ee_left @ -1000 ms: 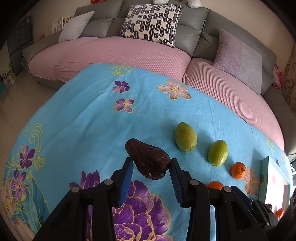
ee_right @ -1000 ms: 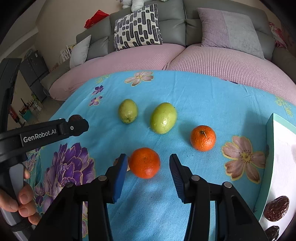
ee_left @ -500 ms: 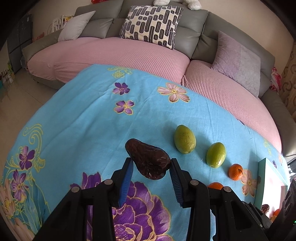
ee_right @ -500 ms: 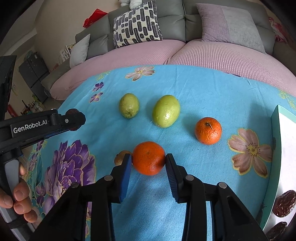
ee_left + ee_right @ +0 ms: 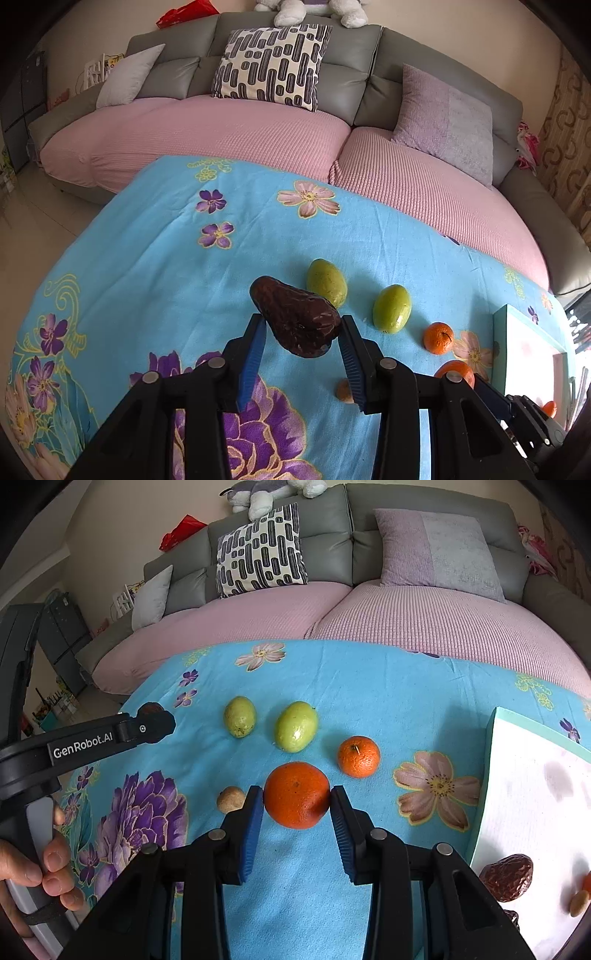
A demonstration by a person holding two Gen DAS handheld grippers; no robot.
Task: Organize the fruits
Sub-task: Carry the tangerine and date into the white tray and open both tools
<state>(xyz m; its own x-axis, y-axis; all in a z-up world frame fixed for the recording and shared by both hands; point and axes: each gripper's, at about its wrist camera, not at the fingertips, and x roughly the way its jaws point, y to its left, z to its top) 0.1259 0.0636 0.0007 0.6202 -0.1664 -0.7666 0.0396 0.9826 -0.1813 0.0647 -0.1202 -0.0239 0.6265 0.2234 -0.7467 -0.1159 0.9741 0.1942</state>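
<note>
Pick step: left gripper (image 5: 303, 334) clamps dark wrinkled fruit (image 5: 294, 320), right gripper (image 5: 297, 804) clamps large orange (image 5: 296, 795) — next, probably carry both to white tray (image 5: 517, 794), right of right gripper.

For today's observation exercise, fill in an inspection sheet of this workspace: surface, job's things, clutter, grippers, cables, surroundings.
Surface: blue floral cloth, flat.
Job's things: large orange and dark brown fruit gripped; small orange, two green fruits and a small tan fruit on the cloth; white tray at right holding a dark wrinkled fruit.
Clutter: nothing seen.
Grippers: right gripper jaws shut on the large orange; left gripper jaws shut on the dark brown fruit.
Cables: nothing seen.
Surroundings: grey sofa, cushions.
</note>
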